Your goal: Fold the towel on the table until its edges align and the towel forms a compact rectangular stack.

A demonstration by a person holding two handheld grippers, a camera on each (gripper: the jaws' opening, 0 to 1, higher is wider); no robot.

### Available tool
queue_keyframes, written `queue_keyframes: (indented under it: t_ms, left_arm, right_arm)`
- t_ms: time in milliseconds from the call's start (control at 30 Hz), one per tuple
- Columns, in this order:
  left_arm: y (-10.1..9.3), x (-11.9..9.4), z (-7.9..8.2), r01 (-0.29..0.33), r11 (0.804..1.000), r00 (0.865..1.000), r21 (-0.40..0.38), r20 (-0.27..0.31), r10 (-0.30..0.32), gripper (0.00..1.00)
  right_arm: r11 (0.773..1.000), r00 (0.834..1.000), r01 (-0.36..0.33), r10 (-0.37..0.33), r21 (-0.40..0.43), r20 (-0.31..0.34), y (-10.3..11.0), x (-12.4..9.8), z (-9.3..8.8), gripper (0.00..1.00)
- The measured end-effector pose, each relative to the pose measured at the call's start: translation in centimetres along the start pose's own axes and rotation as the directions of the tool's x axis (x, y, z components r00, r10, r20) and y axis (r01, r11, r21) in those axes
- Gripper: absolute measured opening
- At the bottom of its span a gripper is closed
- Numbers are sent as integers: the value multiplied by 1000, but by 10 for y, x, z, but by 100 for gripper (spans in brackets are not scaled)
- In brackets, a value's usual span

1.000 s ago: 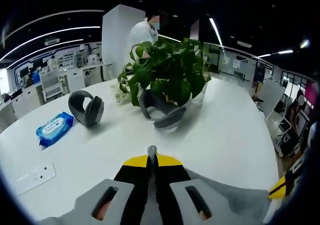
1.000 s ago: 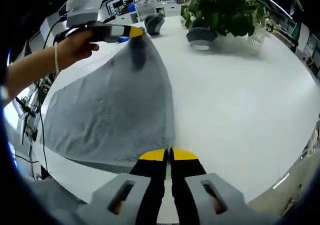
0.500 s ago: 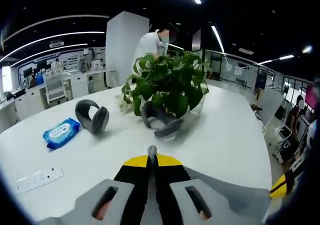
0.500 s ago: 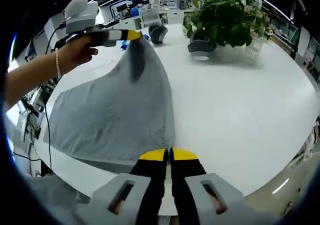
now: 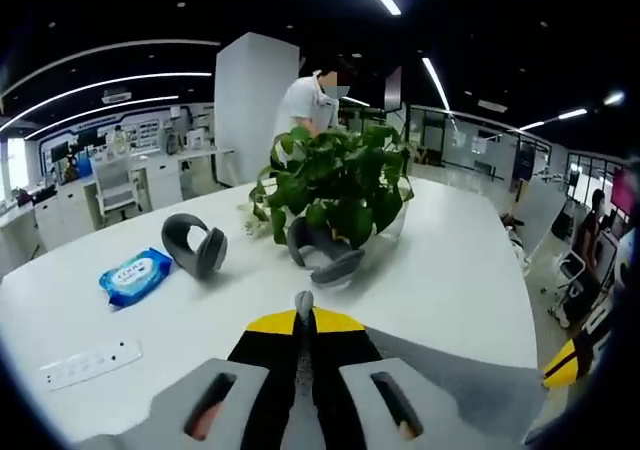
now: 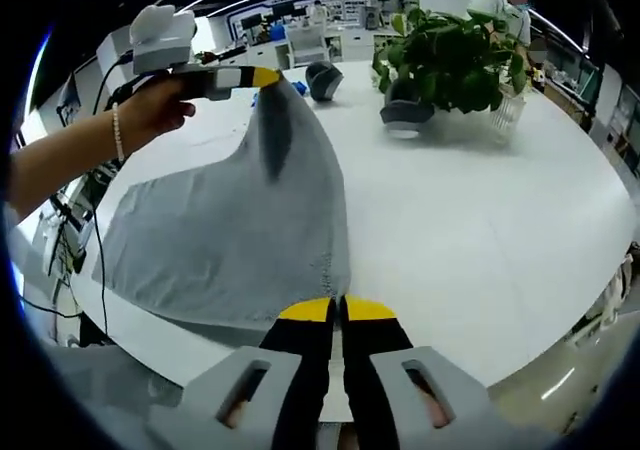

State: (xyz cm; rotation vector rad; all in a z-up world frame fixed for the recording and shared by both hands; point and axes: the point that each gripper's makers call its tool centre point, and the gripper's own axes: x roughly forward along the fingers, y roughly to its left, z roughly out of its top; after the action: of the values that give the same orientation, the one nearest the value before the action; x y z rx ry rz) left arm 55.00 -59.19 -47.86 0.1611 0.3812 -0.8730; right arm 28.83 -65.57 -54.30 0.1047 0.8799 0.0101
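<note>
A grey towel (image 6: pixel 235 235) is lifted off the white table (image 6: pixel 480 210), stretched between both grippers. My left gripper (image 5: pixel 303 305) is shut on one corner, and a small tab of grey towel (image 5: pixel 303 302) pokes out between its yellow tips. In the right gripper view that left gripper (image 6: pixel 268 76) is held up at the upper left by a person's hand (image 6: pixel 150 105). My right gripper (image 6: pixel 338 305) is shut on the near corner of the towel. The other end of the towel (image 5: pixel 450 380) trails to the right in the left gripper view, where the right gripper's yellow tip (image 5: pixel 562 365) shows.
A potted green plant (image 5: pixel 335 175) stands mid-table with grey headphones (image 5: pixel 322 253) at its base. Another pair of headphones (image 5: pixel 195 243), a blue wipes pack (image 5: pixel 138 275) and a white power strip (image 5: pixel 88 362) lie to the left. A person (image 5: pixel 305 105) stands behind the plant.
Both grippers have risen with the towel, which hangs higher and more taut. The table objects sit a little lower and further right in the left gripper view as the camera moved.
</note>
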Motion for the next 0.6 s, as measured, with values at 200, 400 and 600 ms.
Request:
queue_keyframes:
  t_ms: [200,400,600]
  left_arm:
    - [-3,-5,6,0,1000,1000,9,9,0,3]
    - [-12,-10,9,5,1000,1000,20,17,-6,3]
    - [-17,-13,15,13,999,1000,35,21,-13,3]
  right_arm:
    - [1000,1000,-6,6,2,13,-2,-9,2,0]
    - [1000,1000,2,-2,-15,19,-5,-18,2,0]
    - [1000,999,1,-1,-9,36,-6,-26,6,0]
